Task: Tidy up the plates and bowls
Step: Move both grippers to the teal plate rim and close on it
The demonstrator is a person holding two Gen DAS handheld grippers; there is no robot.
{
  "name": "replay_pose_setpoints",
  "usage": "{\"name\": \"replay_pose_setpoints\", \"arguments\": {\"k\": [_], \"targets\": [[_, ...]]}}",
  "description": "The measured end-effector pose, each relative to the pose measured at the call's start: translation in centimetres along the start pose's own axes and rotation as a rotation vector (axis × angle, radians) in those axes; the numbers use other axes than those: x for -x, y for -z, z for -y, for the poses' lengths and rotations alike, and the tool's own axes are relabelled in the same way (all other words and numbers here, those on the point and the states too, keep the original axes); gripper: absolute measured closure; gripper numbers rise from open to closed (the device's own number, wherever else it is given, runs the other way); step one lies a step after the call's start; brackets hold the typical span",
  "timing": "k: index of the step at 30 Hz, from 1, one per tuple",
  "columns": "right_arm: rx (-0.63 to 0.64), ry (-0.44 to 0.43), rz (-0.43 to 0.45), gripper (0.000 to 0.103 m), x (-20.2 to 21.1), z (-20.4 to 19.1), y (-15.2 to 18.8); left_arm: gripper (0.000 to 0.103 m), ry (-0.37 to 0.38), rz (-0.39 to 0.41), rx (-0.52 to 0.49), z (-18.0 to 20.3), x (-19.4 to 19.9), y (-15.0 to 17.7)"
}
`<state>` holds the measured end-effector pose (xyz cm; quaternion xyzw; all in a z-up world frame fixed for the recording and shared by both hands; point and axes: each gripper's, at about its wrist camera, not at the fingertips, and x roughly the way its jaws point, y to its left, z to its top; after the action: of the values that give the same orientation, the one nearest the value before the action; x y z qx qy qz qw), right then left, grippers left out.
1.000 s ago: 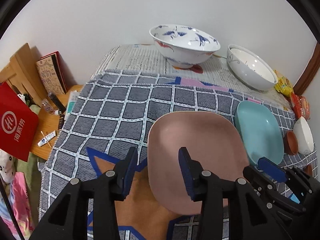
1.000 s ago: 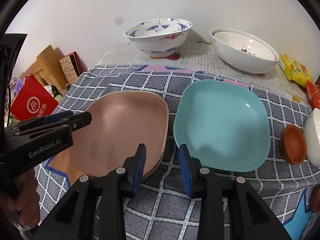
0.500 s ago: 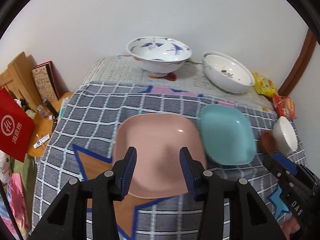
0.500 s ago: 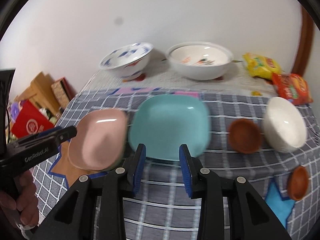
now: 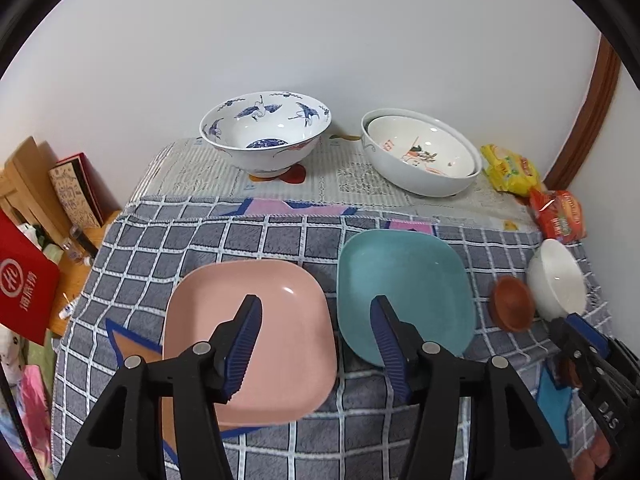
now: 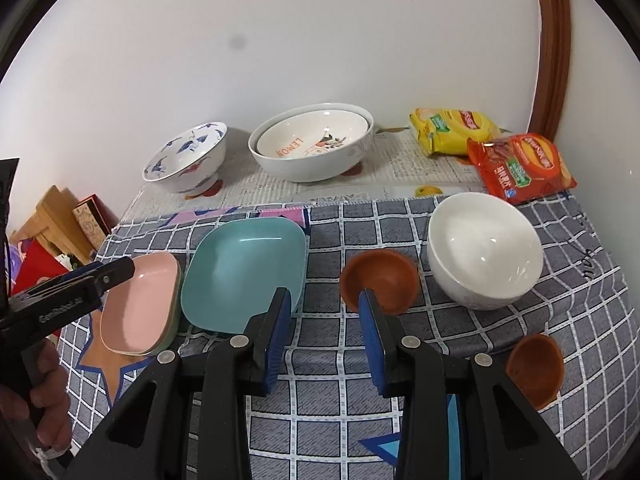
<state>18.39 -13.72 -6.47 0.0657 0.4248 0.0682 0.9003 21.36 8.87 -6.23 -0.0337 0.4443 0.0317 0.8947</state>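
Note:
A pink plate (image 5: 256,332) lies stacked on a pale green one on the checked cloth, with a teal plate (image 5: 404,288) to its right. My left gripper (image 5: 316,344) is open and empty above the gap between them. My right gripper (image 6: 322,332) is open and empty, in front of the teal plate (image 6: 244,272) and a small brown bowl (image 6: 380,276). A white bowl (image 6: 484,252) sits right of that, and a second brown bowl (image 6: 534,364) near the front right. At the back stand a blue-patterned bowl (image 5: 266,132) and two nested white bowls (image 5: 420,156).
Yellow (image 6: 452,128) and red (image 6: 520,168) snack packets lie at the back right by the wall. A side shelf with books and a red bag (image 5: 24,280) stands left of the table. The table's left and front edges are close.
Both grippers have pulled back and up from the plates. The right gripper has swung right, bringing the brown bowls and white bowl into its view. Both stayed open.

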Motion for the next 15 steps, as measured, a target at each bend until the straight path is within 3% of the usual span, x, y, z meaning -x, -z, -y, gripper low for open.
{"name": "replay_pose_setpoints", "arguments": {"k": [6,15], "targets": [[0.010,-0.033,-0.029,0.068,-2.2,0.1,-0.5,0.049,0.016,-0.066,-0.022,0.9,-3.1,-0.8],[0.001,-0.099,-0.098,0.068,-6.1,-0.7,-0.9,0.049,0.026,-0.086,-0.059,2.6,-6.1,-2.1]]}}
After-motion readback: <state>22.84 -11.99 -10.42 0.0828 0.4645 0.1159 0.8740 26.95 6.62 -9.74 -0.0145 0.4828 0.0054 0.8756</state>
